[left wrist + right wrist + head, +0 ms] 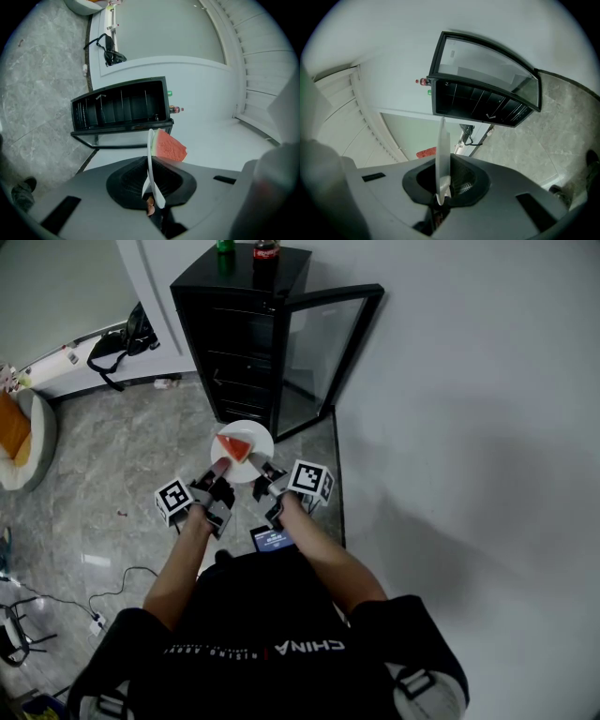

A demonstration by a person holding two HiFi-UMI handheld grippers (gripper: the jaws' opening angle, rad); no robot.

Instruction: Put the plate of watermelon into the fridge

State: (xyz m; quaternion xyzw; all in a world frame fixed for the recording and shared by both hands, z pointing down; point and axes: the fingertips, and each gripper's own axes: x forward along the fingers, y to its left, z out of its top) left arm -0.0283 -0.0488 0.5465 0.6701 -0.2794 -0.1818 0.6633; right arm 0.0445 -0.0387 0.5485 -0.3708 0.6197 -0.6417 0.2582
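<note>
Grey marble floor (103,446) running up to plain white wall (469,381); black bag (122,341) lying on low white ledge (56,367) at back left, round seat (23,451) w/ orange cushion sitting at left edge, cables (117,589) trailing across floor btm left

We can read one word only: "CHINA", in white letters on the person's black shirt (300,646), upside down in the head view. The smaller print beside it is too fine to read, as is the red label on the bottle (266,251) atop the fridge (246,334).

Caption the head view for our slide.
Left hand-held gripper and right hand-held gripper hold plate of watermelon facing open fridge.
</note>
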